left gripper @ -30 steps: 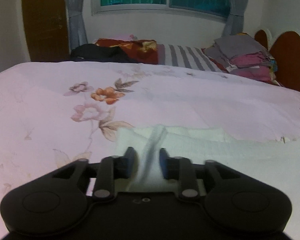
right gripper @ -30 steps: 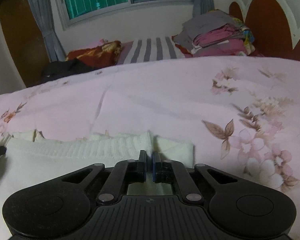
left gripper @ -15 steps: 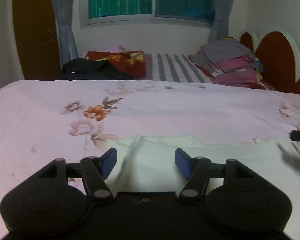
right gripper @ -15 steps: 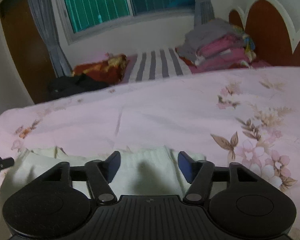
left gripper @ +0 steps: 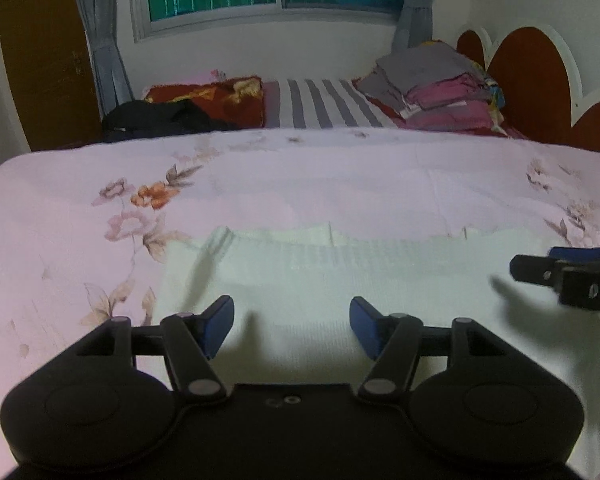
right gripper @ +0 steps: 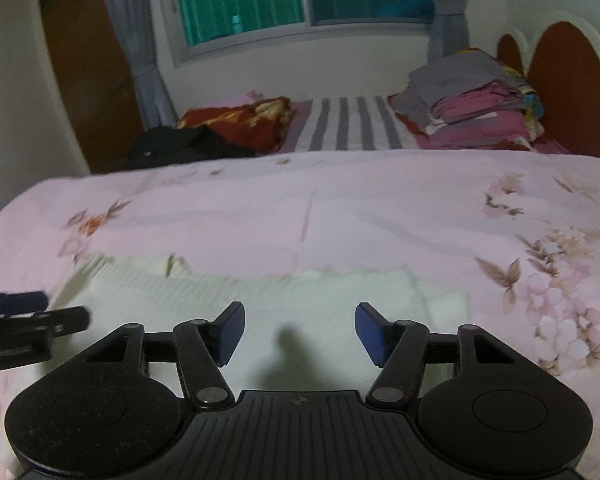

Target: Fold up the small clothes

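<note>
**Both grippers above the garment on the bed**

My left gripper (left gripper: 291, 320) hangs over the left half of the cream garment (left gripper: 340, 272), its blue fingers (left gripper: 219, 322) spread wide and holding nothing. The garment lies flat across the near part of the floral bed (left gripper: 300, 184). My right gripper (right gripper: 299, 330) sits over the garment's right half, fingers (right gripper: 370, 330) likewise wide apart and empty.

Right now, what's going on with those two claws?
Left gripper open, right gripper open. White knit flat on bedspread, unheld. Nothing in the way.
</note>
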### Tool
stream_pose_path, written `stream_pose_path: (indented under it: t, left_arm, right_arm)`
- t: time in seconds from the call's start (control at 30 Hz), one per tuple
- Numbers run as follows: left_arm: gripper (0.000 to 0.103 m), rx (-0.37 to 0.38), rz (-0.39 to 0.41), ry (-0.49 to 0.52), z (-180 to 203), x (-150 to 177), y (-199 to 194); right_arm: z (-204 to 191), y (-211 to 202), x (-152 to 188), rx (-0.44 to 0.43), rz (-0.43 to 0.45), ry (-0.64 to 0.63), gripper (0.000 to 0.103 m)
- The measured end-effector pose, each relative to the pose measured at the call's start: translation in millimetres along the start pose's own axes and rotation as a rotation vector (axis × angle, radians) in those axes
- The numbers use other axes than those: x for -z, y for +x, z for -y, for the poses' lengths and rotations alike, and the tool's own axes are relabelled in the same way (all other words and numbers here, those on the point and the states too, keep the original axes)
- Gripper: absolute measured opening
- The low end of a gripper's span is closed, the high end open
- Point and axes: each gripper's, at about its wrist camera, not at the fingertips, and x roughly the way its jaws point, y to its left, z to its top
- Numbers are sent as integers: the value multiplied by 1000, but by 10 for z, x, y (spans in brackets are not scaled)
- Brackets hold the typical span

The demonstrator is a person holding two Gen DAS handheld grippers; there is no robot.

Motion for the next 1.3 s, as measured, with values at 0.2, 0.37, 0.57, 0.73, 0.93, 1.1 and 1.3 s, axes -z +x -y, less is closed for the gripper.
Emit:
stream_pose_path:
  t: [0.2,0.37,0.57,0.73,0.93,1.1,1.3]
  left_arm:
    - [63,-8,-48,46,-14,165,145]
    - [65,-17,-55,52,-136,262,207]
    - [66,-2,-64,79,-199,262,181]
    - [66,0,-71,103,-200,265,166]
    - [64,-3,-83,111,-196,258,85]
    - [64,25,-88,114,-195,292,-78]
    - [66,56,-100,117,-199,428,-248]
  right_arm:
    - [-229,102,193,-7,-59,-9,44]
    - [-191,149,317,77,-98,-24,44]
    - [166,58,409,204,-101,50,44]
    - [162,15,467,244,-106,45,44]
    - [-61,-198,425,209,-58,71,44]
    - [-360,-314,428,153,-47,51,44]
    - [-610,-334,555,121,-70,13,44]
